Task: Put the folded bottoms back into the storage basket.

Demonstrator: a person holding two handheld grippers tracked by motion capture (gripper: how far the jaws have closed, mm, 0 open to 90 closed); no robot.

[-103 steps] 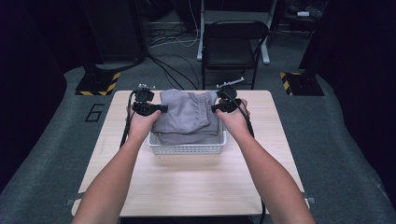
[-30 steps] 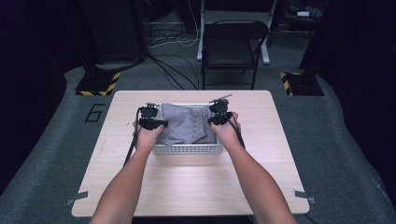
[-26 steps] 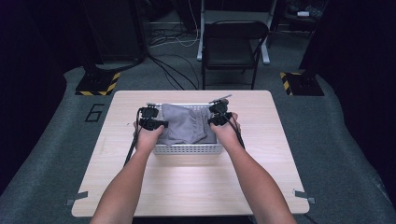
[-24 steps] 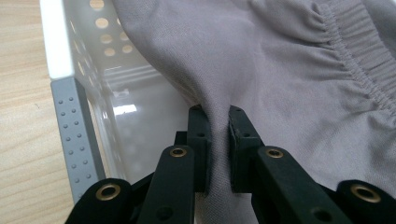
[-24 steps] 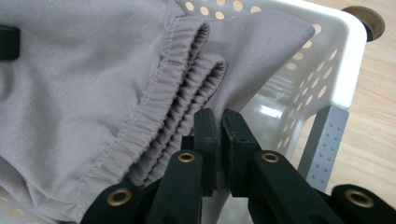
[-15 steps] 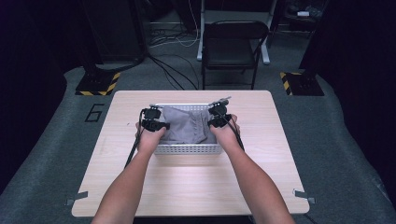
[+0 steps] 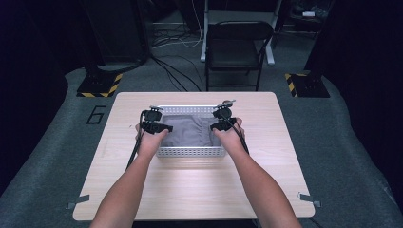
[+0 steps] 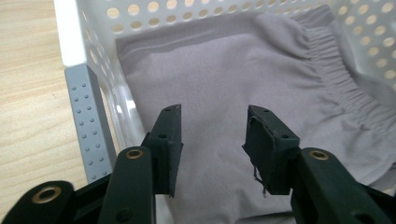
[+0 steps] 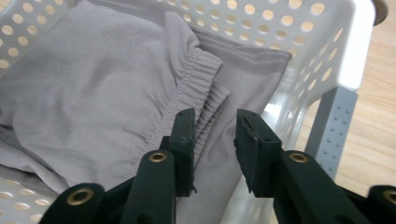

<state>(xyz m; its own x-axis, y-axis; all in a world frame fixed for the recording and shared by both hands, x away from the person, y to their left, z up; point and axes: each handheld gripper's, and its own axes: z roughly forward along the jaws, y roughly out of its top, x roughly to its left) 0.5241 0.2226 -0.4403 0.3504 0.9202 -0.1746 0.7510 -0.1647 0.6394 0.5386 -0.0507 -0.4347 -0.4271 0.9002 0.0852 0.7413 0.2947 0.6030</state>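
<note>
Both forearms reach forward, side by side; left claw (image 8: 212, 140) and right claw (image 9: 212, 144) have just been opening, jaws apart, nothing pinched.

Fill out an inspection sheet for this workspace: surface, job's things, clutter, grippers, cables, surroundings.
Surface: light wooden table, bare around the basket.
Job's things: folded grey garment with an elastic waistband lies inside the white perforated basket at the table's middle.
Clutter: nothing seen.
Grippers: left gripper and right gripper hang over the garment's two ends; both sets of jaws have just been opening and stand apart, with nothing pinched between them.
Cables: a black cable trails from the left gripper along the forearm; more cables lie on the floor beyond the table.
Surroundings: dark folding chair behind the table, grey floor, yellow-black striped stand bases on both sides.
</note>
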